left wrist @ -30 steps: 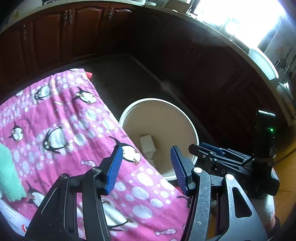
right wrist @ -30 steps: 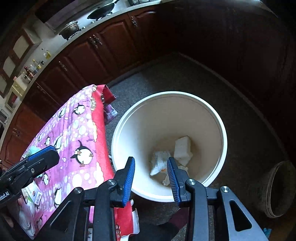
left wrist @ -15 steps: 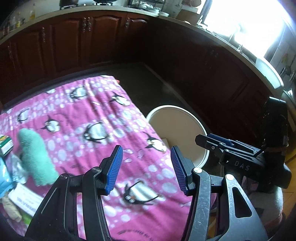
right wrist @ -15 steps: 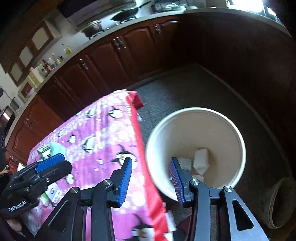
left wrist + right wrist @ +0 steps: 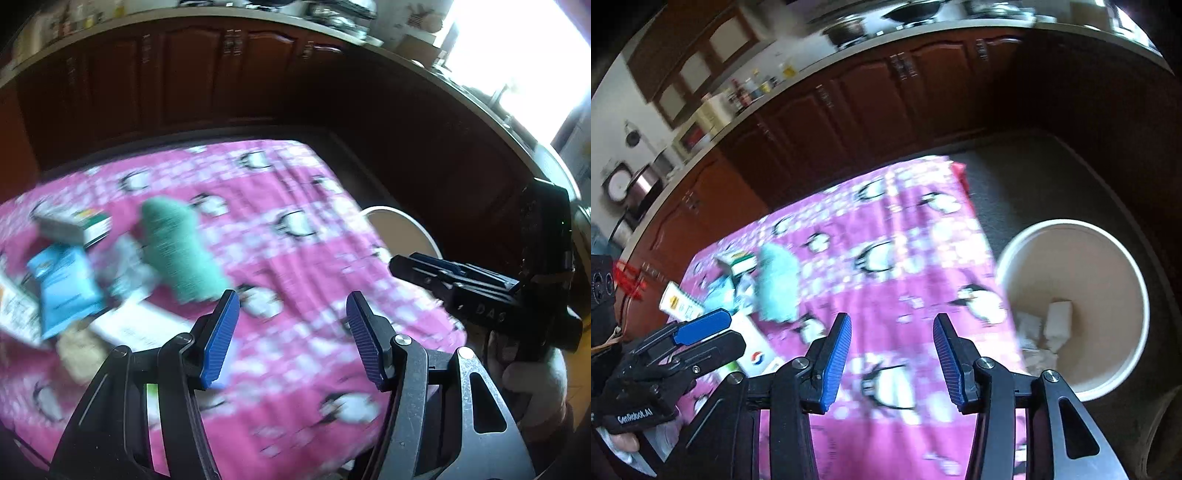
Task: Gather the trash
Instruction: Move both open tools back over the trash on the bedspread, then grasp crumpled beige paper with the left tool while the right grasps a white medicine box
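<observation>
A white bucket (image 5: pixel 1071 306) stands on the floor right of the table and holds white crumpled paper (image 5: pixel 1058 321); its rim also shows in the left wrist view (image 5: pixel 402 232). Trash lies at the table's left: a blue packet (image 5: pixel 61 284), a small green-and-white box (image 5: pixel 74 225), a teal cloth (image 5: pixel 177 247) and white paper (image 5: pixel 136 325). The teal cloth also shows in the right wrist view (image 5: pixel 775 284). My left gripper (image 5: pixel 291 336) is open and empty above the pink cloth. My right gripper (image 5: pixel 890 362) is open and empty above the table's right part.
The table wears a pink penguin-print cloth (image 5: pixel 295 266). Dark wooden kitchen cabinets (image 5: pixel 192 74) curve around the room. A dark carpet (image 5: pixel 1034 177) covers the floor. A woven basket (image 5: pixel 1160 435) stands at the right edge near the bucket.
Both grippers have swung left, away from the bucket and over the table. The trash pile at the table's left has come into view. Both stay open and empty.
</observation>
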Tool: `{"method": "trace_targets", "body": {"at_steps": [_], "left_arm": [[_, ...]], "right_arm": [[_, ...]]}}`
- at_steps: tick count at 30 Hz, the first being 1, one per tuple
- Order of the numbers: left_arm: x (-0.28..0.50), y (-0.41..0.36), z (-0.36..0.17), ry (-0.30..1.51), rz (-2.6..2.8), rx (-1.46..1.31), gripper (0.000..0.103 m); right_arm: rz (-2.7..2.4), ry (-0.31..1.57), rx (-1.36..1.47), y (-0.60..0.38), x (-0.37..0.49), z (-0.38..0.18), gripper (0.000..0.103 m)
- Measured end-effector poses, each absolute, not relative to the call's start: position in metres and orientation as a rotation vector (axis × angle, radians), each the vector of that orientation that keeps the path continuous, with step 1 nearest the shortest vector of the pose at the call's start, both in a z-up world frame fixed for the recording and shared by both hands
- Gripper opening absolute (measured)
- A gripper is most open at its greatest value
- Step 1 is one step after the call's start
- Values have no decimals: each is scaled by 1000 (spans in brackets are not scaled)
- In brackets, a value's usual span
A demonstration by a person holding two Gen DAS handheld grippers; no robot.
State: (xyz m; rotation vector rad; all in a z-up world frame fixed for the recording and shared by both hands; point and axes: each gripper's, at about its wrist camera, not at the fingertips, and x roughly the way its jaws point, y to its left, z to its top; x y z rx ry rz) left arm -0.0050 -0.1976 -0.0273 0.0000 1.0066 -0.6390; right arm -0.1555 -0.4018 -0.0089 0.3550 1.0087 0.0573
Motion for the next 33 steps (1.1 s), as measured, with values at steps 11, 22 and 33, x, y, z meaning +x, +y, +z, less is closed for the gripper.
{"method": "trace_targets", "body": {"at_steps": [11,22,33], "left_arm": [[0,-71,-52,1069,-406,-62,59],[8,-29,-68,1080,-311,-118,59],[31,-44,-92,1126,-300,-156,60]], "right_arm": [[337,1102,303,-302,-127,-30,47],[452,1144,223,-246,-108,-46,62],[529,1192,108,-219,-83,-71,62]]}}
